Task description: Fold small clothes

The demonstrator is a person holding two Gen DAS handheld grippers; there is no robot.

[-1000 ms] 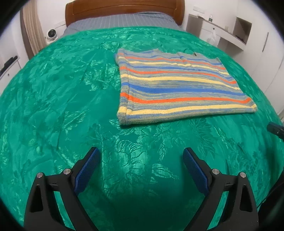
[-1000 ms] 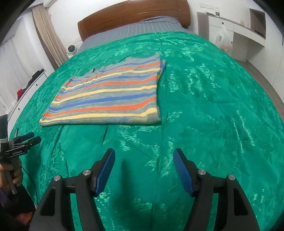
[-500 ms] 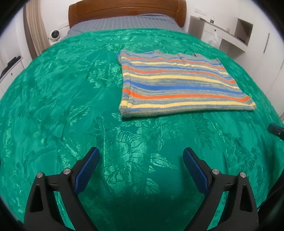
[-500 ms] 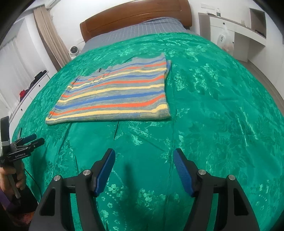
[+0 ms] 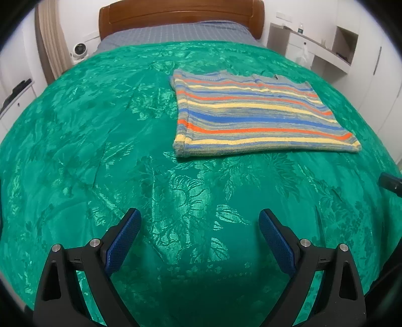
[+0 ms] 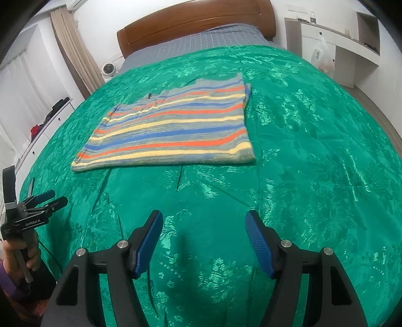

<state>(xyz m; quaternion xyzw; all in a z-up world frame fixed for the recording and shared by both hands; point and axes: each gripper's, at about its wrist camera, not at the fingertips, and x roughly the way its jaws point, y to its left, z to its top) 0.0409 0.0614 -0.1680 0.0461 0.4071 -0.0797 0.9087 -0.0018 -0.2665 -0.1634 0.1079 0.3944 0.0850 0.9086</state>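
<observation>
Fingers (image 5: 275, 239) apart, empty | striped sweater (image 5: 253, 113) folded on bedspread (image 5: 100, 125)

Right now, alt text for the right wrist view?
A striped knit top, folded into a flat rectangle, lies on a green floral bedspread. The right tongs hover open and empty over the cover short of it, and the left tongs show at the left edge.

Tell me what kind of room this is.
Most likely a home bedroom: a bed with a wooden headboard and green bedspread, a striped garment lying folded on it, and white built-in shelves along the wall.
</observation>
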